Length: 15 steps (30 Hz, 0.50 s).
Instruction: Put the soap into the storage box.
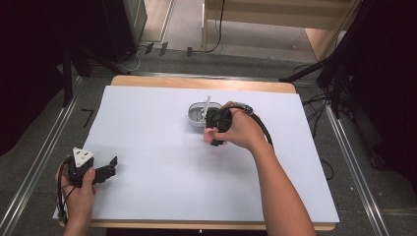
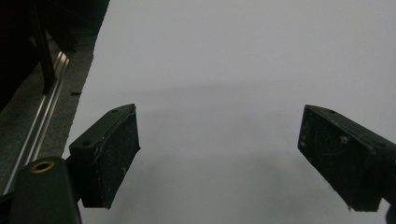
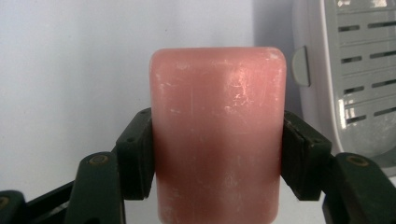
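Two jaws of right gripper (image 3: 217, 154) clamped on pink soap bar (image 3: 217, 135), just beside grey soap dish (image 1: 198, 114). Next: carry over dish, lower, release. Left gripper (image 2: 219, 158) spread, idle.

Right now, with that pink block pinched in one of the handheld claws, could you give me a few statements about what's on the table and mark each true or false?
1. The right gripper is clamped on the pink soap bar. True.
2. The left gripper holds a second soap bar. False: its jaws stand wide apart with nothing between them, over the white sheet.
3. The soap bar lies inside the grey soap dish. False: it is held in the gripper beside the dish.
4. The dish has a slotted grey insert. True.
5. The left gripper is close to the dish. False: in the high view it sits near the table's front left corner, far from the dish.
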{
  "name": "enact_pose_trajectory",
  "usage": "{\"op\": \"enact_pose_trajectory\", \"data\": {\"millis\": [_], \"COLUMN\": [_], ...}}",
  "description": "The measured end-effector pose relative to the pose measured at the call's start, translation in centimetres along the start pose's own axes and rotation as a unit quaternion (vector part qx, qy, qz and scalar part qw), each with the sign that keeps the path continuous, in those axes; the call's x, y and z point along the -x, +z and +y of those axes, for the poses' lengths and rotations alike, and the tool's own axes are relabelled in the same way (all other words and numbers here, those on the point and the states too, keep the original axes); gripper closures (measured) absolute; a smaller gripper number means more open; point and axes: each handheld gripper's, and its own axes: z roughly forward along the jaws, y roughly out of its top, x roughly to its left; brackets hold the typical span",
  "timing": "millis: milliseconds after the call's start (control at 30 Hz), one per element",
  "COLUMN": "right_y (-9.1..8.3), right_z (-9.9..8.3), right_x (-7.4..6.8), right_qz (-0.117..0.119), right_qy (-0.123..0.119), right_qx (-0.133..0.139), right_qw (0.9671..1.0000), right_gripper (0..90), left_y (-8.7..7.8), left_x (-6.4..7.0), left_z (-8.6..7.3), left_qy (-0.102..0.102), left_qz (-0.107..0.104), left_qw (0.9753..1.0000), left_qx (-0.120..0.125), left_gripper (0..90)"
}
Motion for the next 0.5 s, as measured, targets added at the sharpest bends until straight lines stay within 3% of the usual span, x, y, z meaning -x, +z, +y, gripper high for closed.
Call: {"op": "enact_pose_trajectory", "data": {"millis": [500], "right_y": [-1.4], "right_z": [2.8], "right_x": [1.1], "right_qz": [-0.006], "right_qy": [-0.019], "right_qx": [0.003], "right_qw": [0.9998], "right_gripper": [38.5], "left_y": [0.0], "left_x": [-0.1], "left_z": [0.0], "left_qy": [-0.002], "left_qz": [-0.003], "left_qw": [1.0000], "left_qx": [0.001], "left_gripper": [13.4]}}
